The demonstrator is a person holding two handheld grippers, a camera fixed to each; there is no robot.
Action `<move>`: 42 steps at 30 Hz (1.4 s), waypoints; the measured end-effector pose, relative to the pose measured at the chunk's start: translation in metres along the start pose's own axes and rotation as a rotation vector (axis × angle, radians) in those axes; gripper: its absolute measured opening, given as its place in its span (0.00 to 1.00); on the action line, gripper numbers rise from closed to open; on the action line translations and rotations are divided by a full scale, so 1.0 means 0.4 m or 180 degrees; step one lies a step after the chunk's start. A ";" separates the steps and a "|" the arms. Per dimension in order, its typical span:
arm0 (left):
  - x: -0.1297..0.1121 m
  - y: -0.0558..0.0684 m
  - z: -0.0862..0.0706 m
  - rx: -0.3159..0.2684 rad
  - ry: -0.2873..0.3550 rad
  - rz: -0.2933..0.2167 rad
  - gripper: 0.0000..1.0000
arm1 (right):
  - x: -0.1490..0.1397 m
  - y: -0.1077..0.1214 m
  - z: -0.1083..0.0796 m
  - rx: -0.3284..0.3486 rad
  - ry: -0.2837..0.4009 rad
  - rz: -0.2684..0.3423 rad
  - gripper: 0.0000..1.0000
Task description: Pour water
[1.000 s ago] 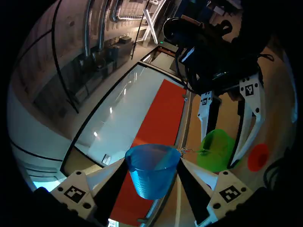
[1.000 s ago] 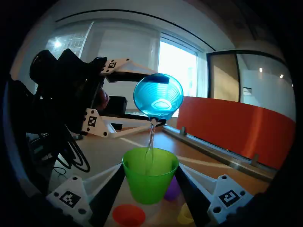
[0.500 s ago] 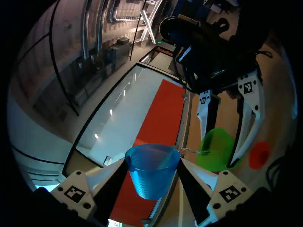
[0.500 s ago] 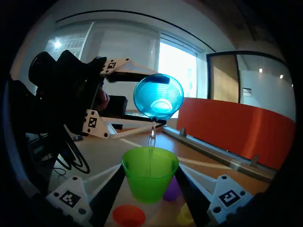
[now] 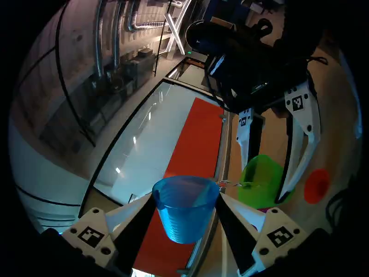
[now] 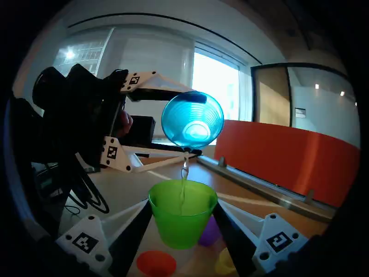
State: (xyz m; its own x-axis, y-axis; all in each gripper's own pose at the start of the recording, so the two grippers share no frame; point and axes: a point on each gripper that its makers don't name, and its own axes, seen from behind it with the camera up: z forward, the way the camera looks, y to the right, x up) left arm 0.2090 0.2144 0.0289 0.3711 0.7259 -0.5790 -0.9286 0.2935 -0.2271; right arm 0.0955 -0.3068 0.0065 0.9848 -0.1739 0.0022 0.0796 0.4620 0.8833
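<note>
The left gripper (image 6: 202,124), jaws clamped on the blue cup (image 6: 190,117), held it tipped directly above the green cup (image 6: 182,224). A thin water stream (image 6: 183,175) fell into the green cup, which the right gripper (image 6: 183,205) jaws grasped. An orange cup (image 6: 157,264) lay below the green cup.

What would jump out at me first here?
The blue cup, tipped on its side in the jaws of the left gripper, trickles a thin stream of water into the green cup held below by the right gripper. Behind them, at the right, stands a long bright orange panel.
</note>
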 end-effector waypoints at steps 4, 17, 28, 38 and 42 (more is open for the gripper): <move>0.007 0.001 -0.002 0.0005 0.0010 0.0066 0.86 | 0.002 0.000 -0.002 -0.0007 0.0001 -0.0011 0.91; 0.020 -0.011 0.000 0.0028 0.0039 0.0261 0.86 | 0.008 0.003 -0.006 -0.0023 0.0011 -0.0023 0.91; 0.026 -0.016 0.004 0.0049 0.0057 0.0485 0.86 | 0.012 0.005 -0.004 -0.0035 0.0013 -0.0028 0.91; 0.036 -0.015 0.009 0.0074 0.0088 0.0714 0.86 | 0.014 0.007 -0.002 -0.0045 0.0024 -0.0026 0.91; 0.038 -0.018 0.013 0.0090 0.0098 0.0784 0.86 | 0.014 0.008 -0.001 -0.0050 0.0030 -0.0023 0.91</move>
State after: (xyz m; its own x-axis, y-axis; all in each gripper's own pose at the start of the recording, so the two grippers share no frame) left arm 0.2213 0.2267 0.0258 0.1330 0.7585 -0.6379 -0.9903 0.1279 -0.0544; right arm 0.1014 -0.3058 0.0091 0.9856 -0.1691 -0.0086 0.0890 0.4743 0.8758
